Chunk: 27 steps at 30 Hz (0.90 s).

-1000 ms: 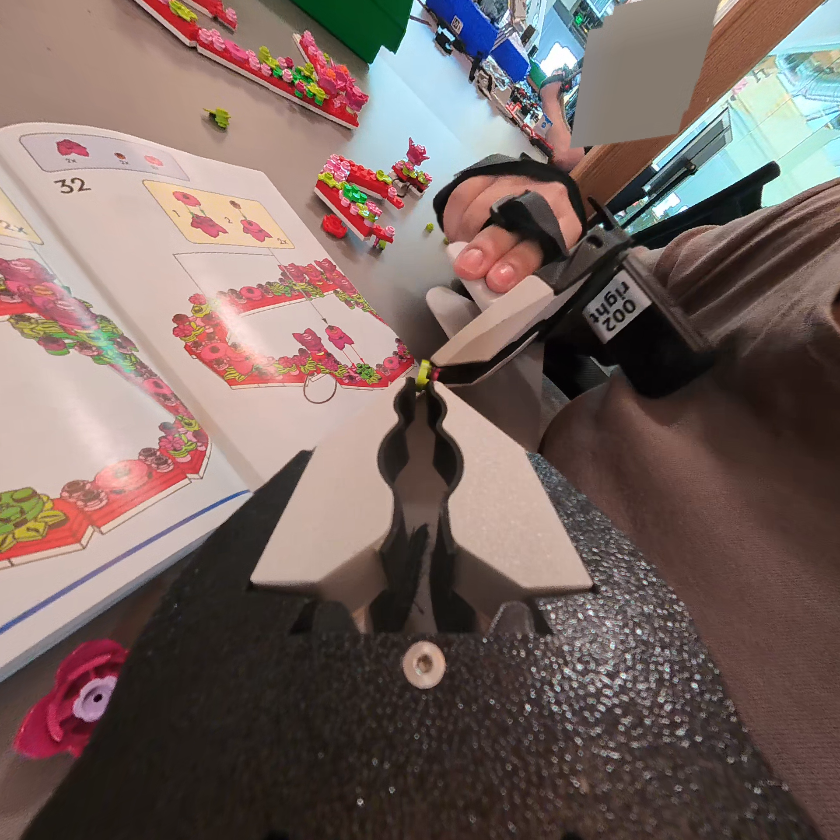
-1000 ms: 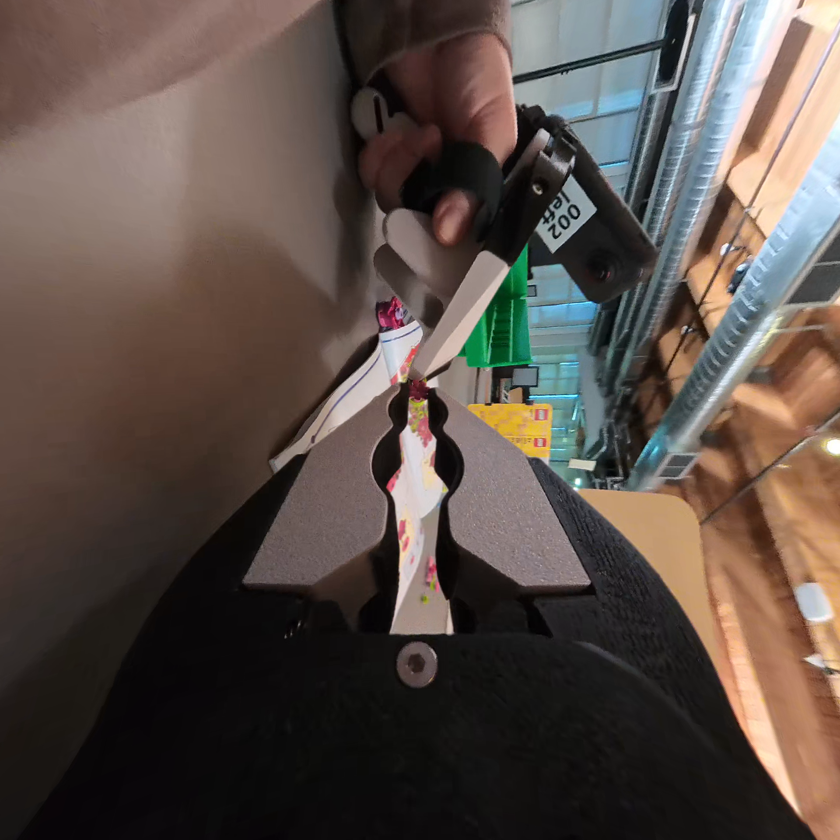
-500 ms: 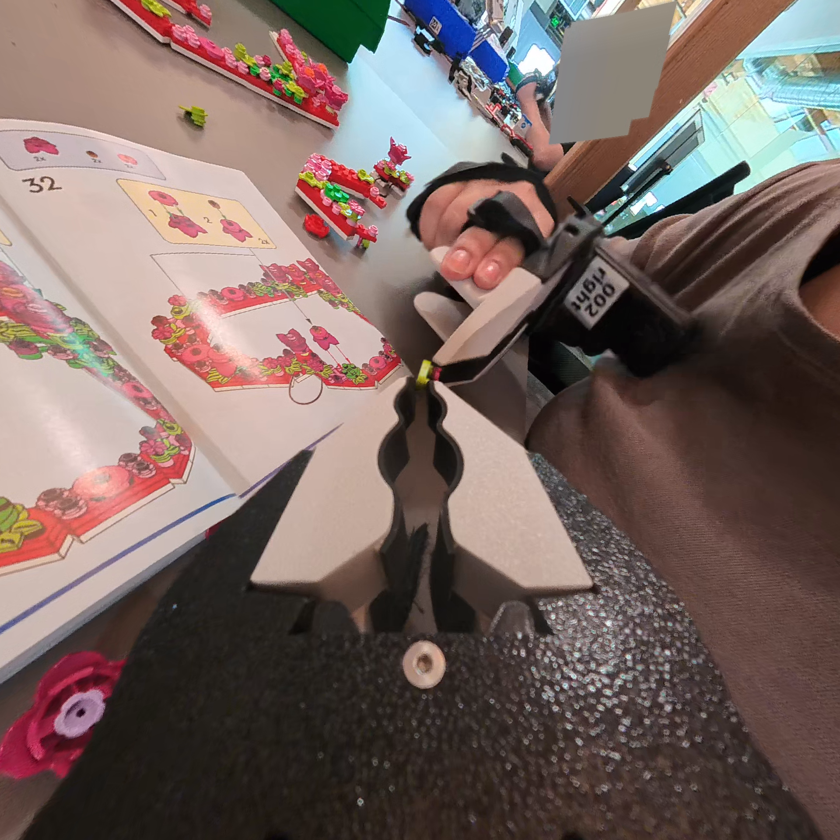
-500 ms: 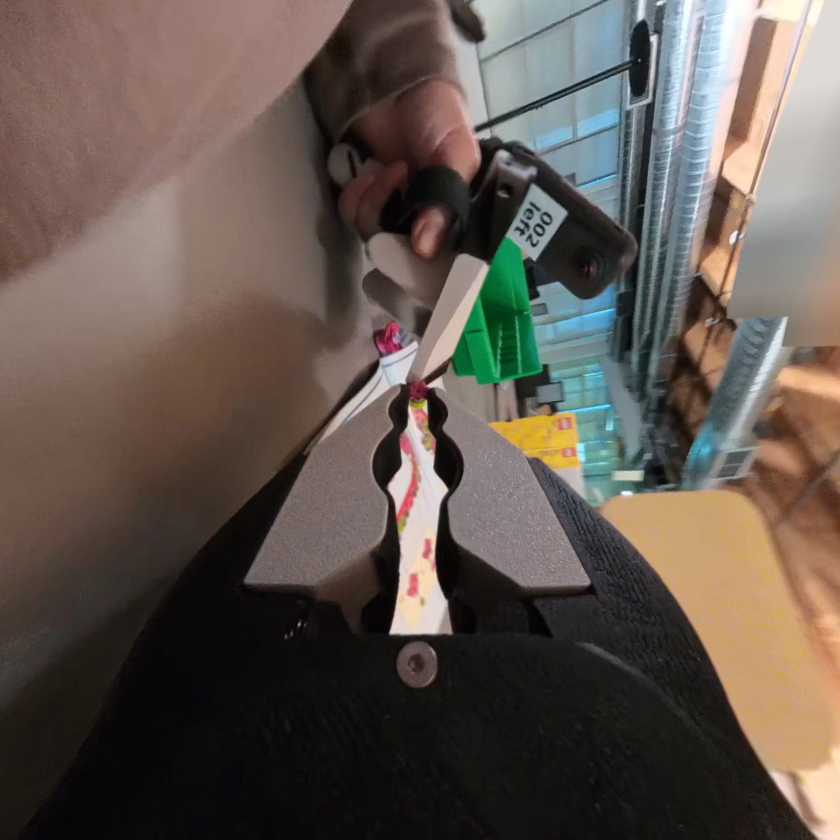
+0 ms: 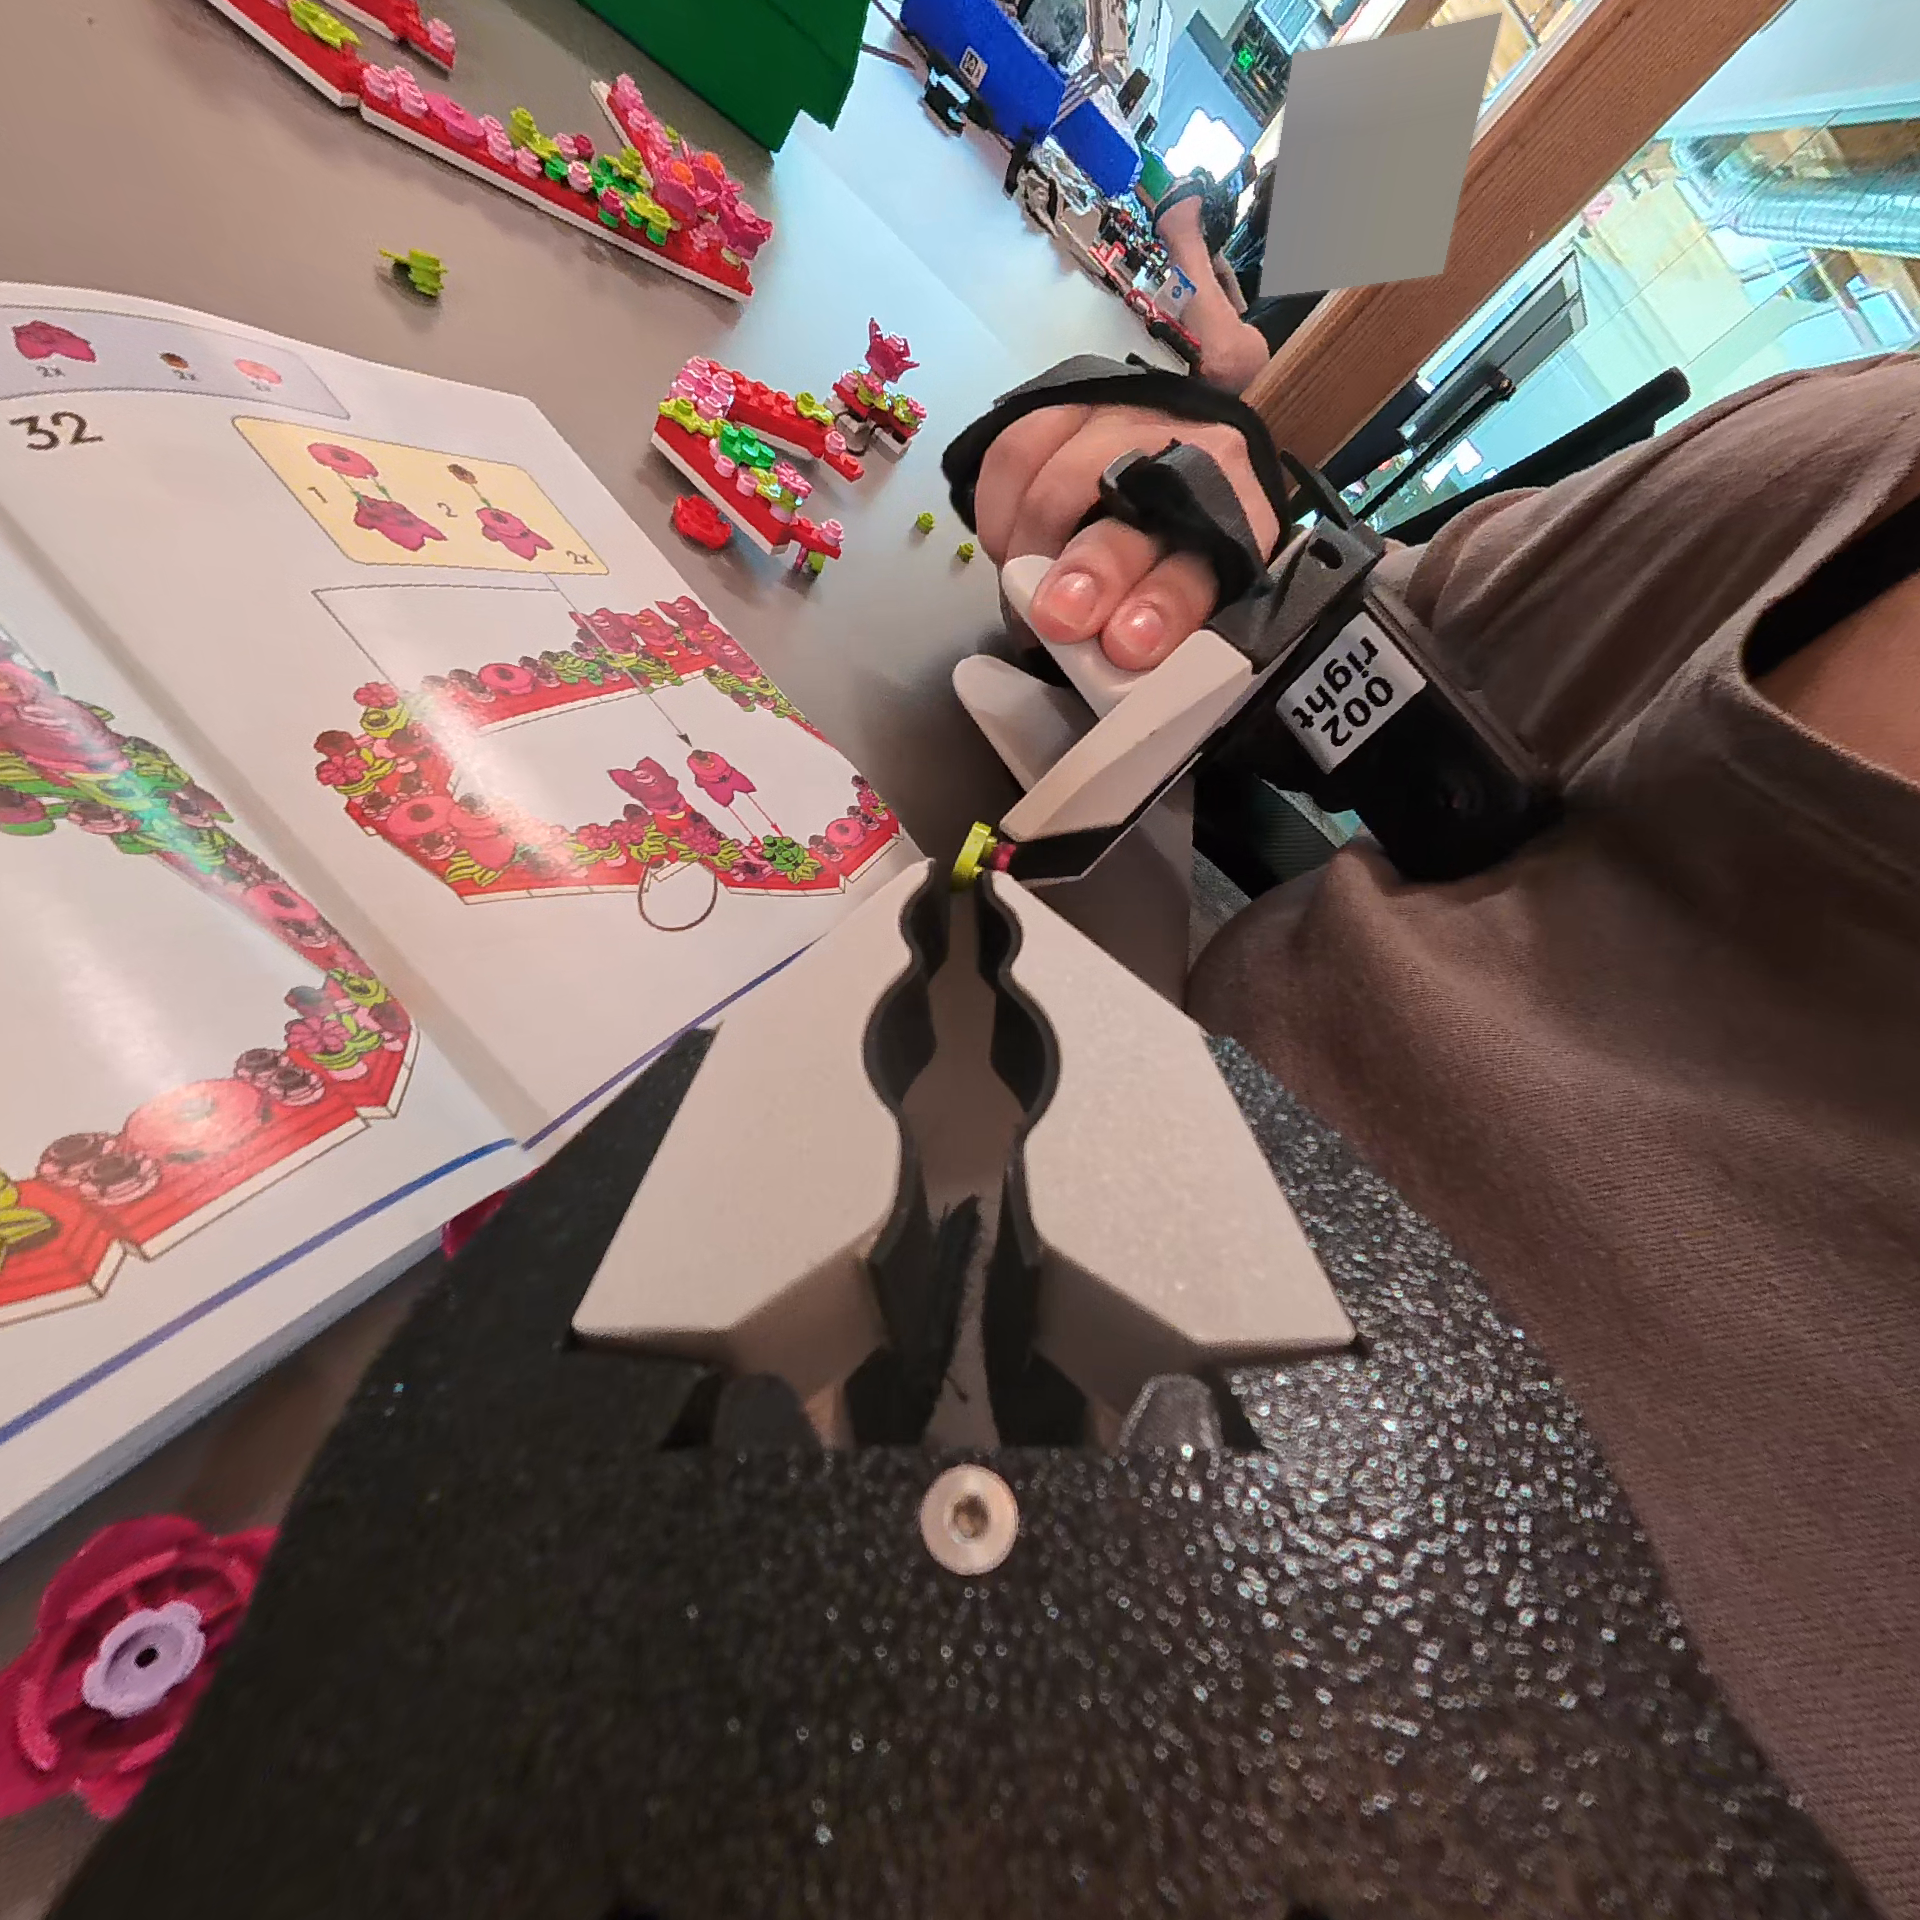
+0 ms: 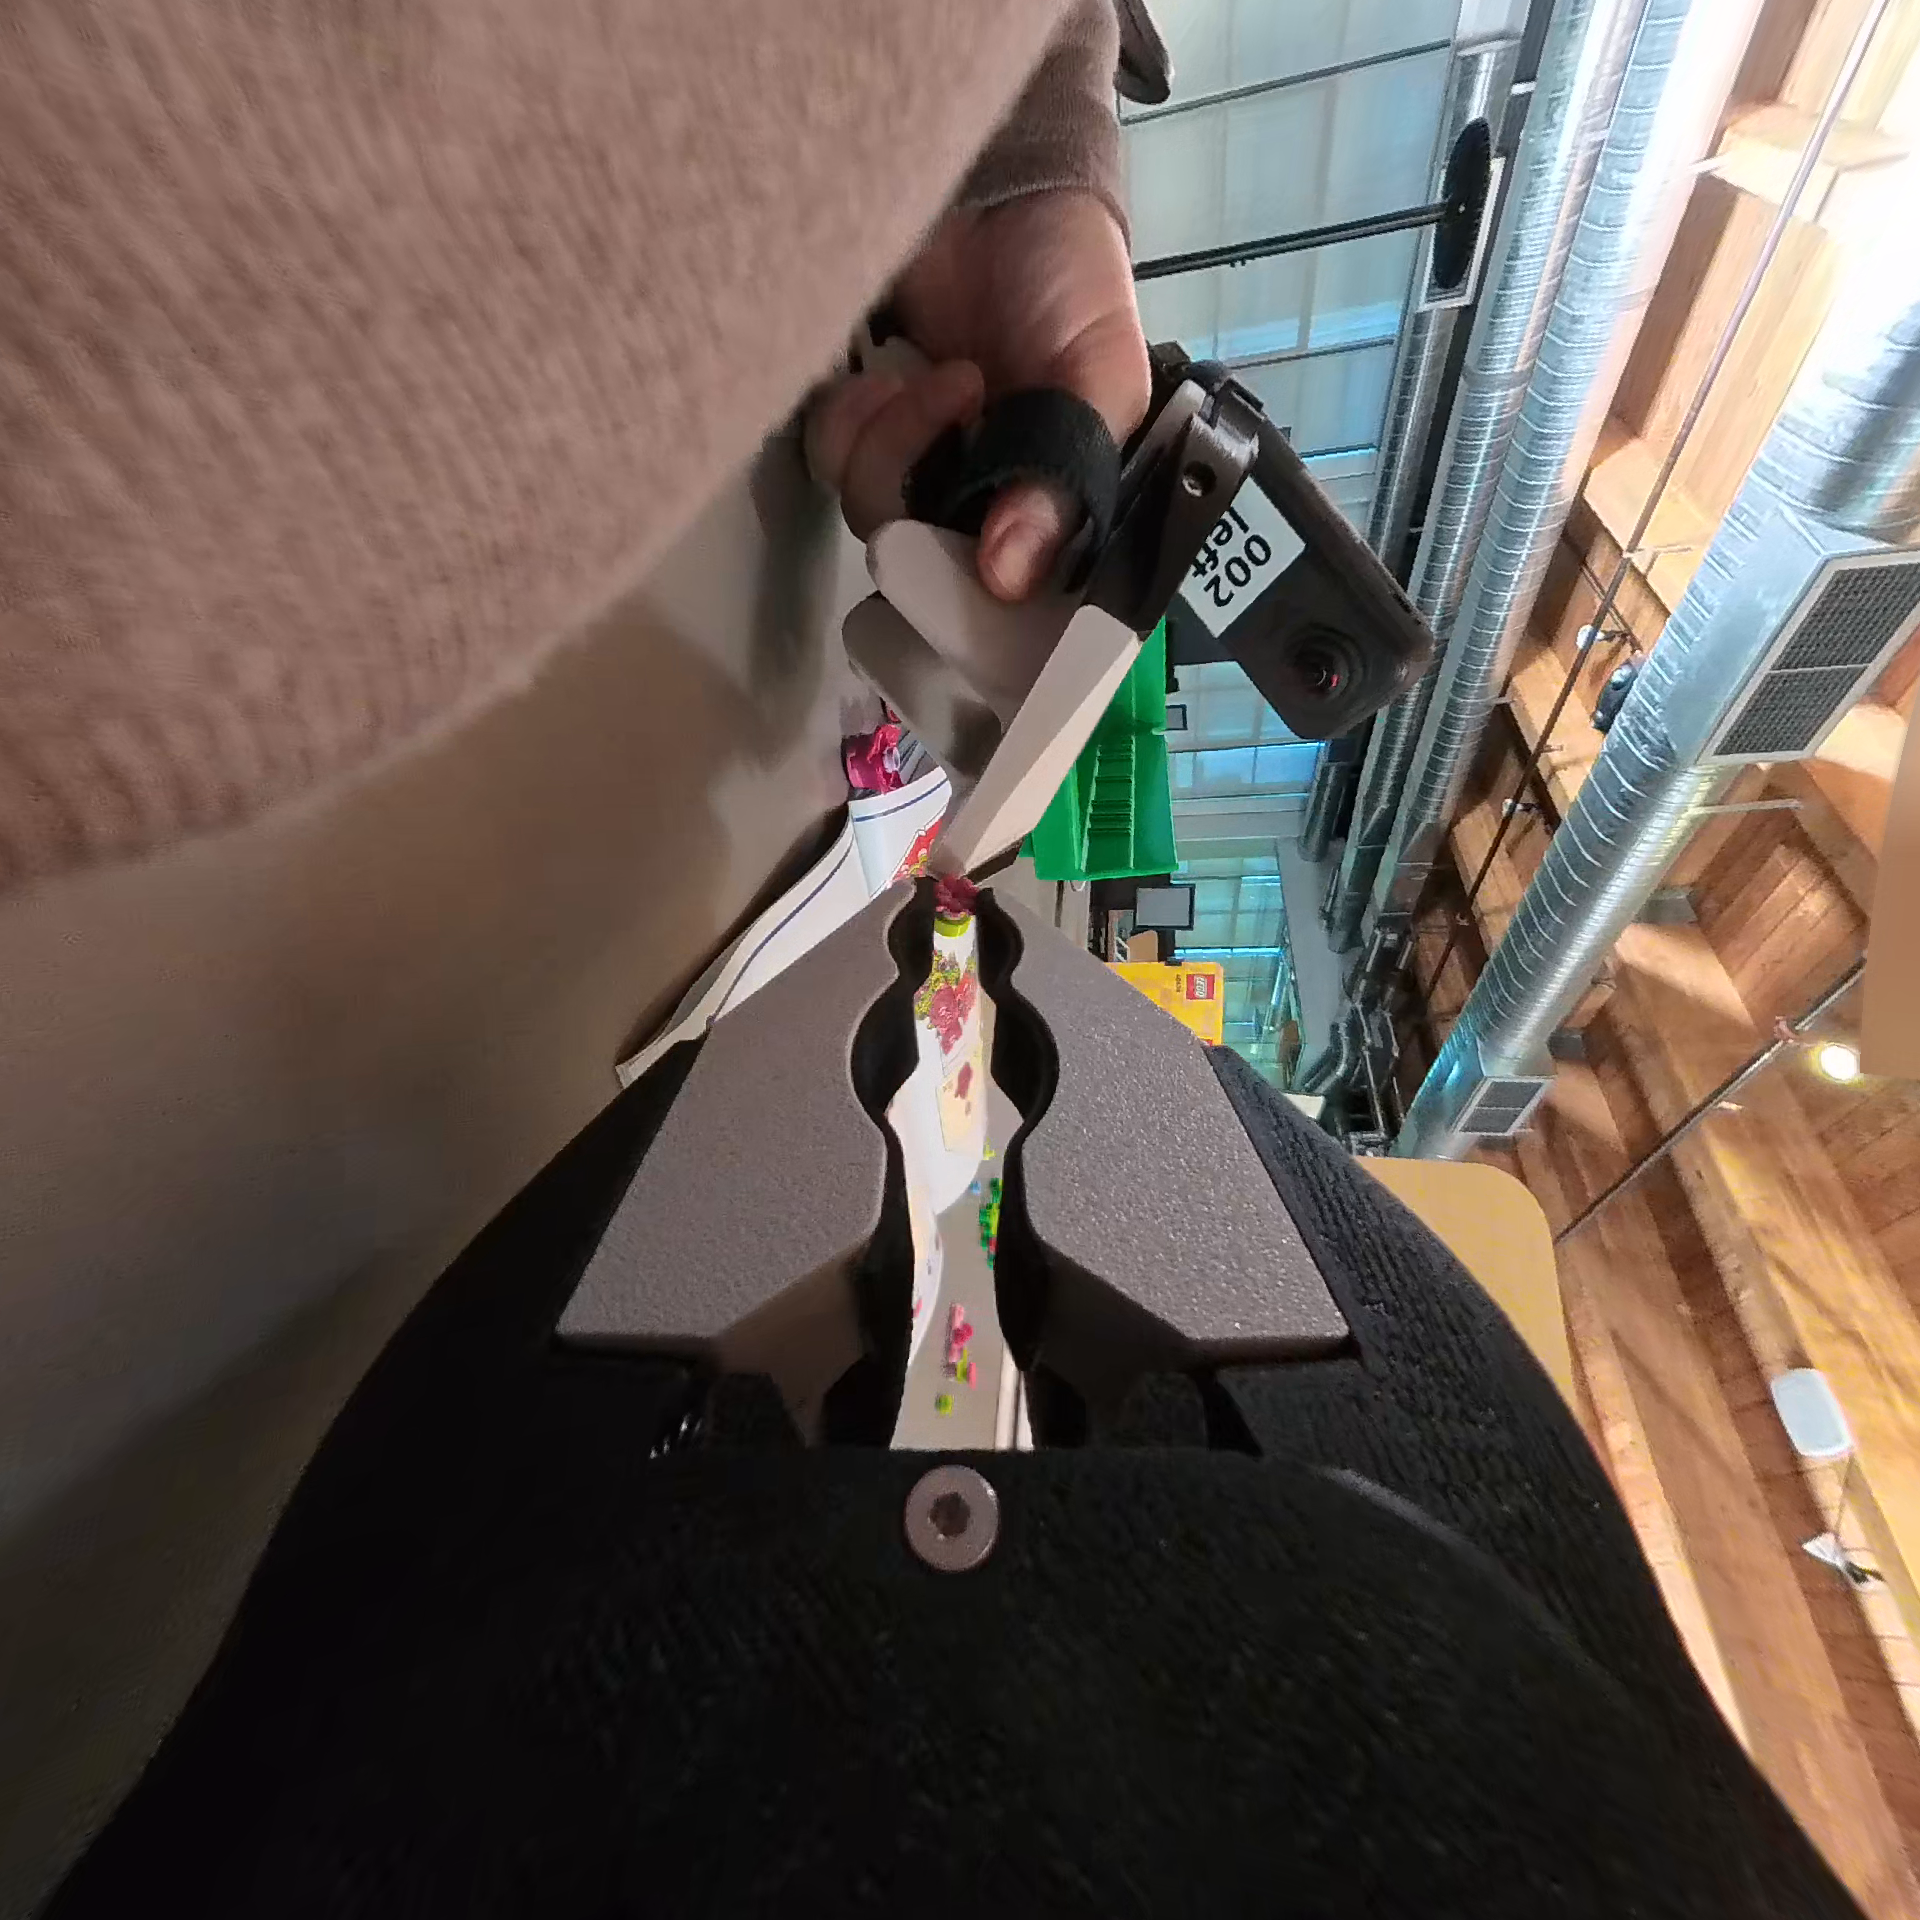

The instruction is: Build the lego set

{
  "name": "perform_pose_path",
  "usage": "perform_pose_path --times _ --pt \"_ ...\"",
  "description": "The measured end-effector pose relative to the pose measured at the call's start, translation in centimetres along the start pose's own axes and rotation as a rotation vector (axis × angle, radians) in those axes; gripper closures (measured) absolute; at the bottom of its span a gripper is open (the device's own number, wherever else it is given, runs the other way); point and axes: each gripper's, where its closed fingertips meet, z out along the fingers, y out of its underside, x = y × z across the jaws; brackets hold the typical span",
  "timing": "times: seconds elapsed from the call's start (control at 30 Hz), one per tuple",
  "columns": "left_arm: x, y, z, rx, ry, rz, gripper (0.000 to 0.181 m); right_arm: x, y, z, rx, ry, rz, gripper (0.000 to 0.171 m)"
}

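My left gripper [image 5: 964, 883] and my right gripper [image 6: 951, 906] meet tip to tip above the table's near edge. A tiny lime-green piece [image 5: 975, 844] sits at the left gripper's tips, and the jaws are nearly shut on it. A tiny dark pink piece [image 6: 954, 891] is pinched at the right gripper's tips and touches the lime piece [image 6: 951, 925]. The right gripper also shows in the left wrist view [image 5: 1013, 847], and the left gripper in the right wrist view [image 6: 956, 857]. The open instruction booklet [image 5: 416, 727] lies to the left.
A dark pink rose with a lilac centre [image 5: 125, 1652] lies by the booklet's near corner. Red flower-covered sections [image 5: 769, 457] and a long red strip [image 5: 582, 177] lie farther back, with a loose lime piece [image 5: 416, 270]. A green bin [image 5: 748, 52] stands behind. A brown sleeve [image 5: 1558, 1143] fills the right.
Both grippers stay tip to tip on the small pieces. The hands have shifted slightly, and the right gripper now lies a little lower and flatter in the left wrist view.
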Motion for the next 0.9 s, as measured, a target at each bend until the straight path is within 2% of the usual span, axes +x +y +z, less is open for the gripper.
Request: perform_pose_path --times 0.13,0.2,0.5,0.6,0.77,0.83,0.9 --pt "-0.1 0.0 0.0 0.002 -0.009 0.003 0.179 0.0 0.2 0.0 0.005 -0.004 0.015 0.166" --pt "-0.3 -0.1 0.0 0.004 -0.032 0.017 0.179 0.0 0.4 0.1 0.024 -0.025 0.106 0.165" --pt "0.0 -1.5 -0.5 0.083 -0.074 0.140 0.179 1.7 1.0 0.2 0.170 -0.196 0.941 0.165" --pt "0.2 -2.2 -0.8 0.114 -0.115 0.213 0.179 2.6 1.2 0.2 0.203 -0.225 1.133 0.166" --pt "0.0 -2.6 -0.8 0.128 -0.196 0.285 0.179 3.1 1.4 0.1 0.242 -0.275 1.339 0.171" --pt "0.0 -2.7 -0.9 0.132 -0.211 0.293 0.179 3.1 1.5 0.2 0.233 -0.267 1.328 0.171" --pt "-0.3 -2.6 -0.8 0.126 -0.241 0.311 0.179 2.8 1.6 0.3 0.189 -0.244 1.228 0.171"
